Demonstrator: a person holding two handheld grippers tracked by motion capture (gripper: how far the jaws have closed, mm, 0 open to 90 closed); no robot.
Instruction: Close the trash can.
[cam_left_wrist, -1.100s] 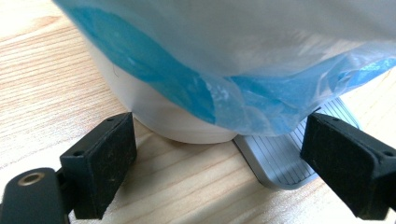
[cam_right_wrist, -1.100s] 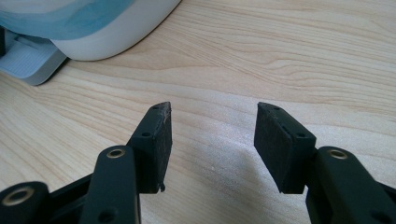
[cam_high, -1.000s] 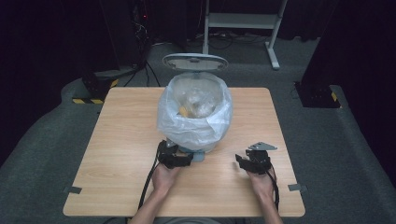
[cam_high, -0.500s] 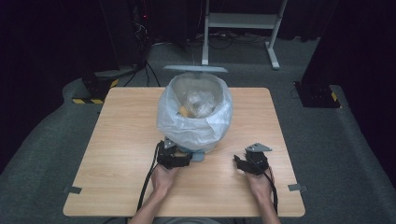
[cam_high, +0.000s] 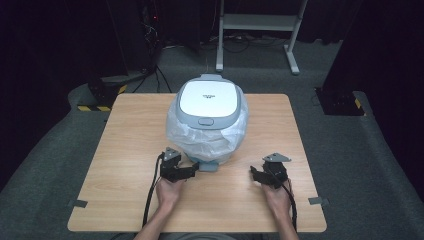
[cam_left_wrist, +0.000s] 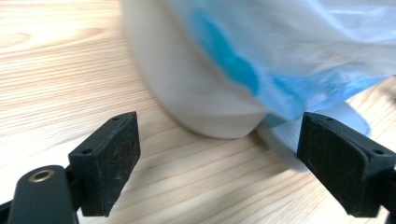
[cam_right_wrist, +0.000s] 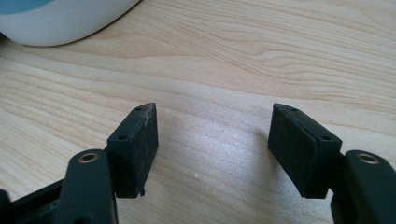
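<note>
A small white pedal bin (cam_high: 208, 97) stands on the wooden table (cam_high: 125, 130) with its lid down. A clear plastic liner (cam_high: 200, 142) bulges out below the rim. My left gripper (cam_high: 192, 172) lies at the bin's front foot beside the pale pedal (cam_high: 209, 166). Its jaws are open, with the bin's base (cam_left_wrist: 187, 79), the blue-printed liner (cam_left_wrist: 303, 46) and the pedal (cam_left_wrist: 343, 119) just ahead of my left gripper (cam_left_wrist: 219, 140). My right gripper (cam_high: 257, 175) rests on the table right of the bin. Its jaws have just been opening, and my right gripper (cam_right_wrist: 215, 140) has only bare wood between them.
The bin's base (cam_right_wrist: 60, 18) sits at the top left corner of the right gripper view. Beyond the table are a dark floor, cables and a metal stand (cam_high: 260, 22). Tape tabs (cam_high: 318, 201) mark the table's front corners.
The bin's lid, upright and open in the earlier frames, is now down over the liner. My left gripper has shifted slightly at the bin's foot. The right gripper has stayed put.
</note>
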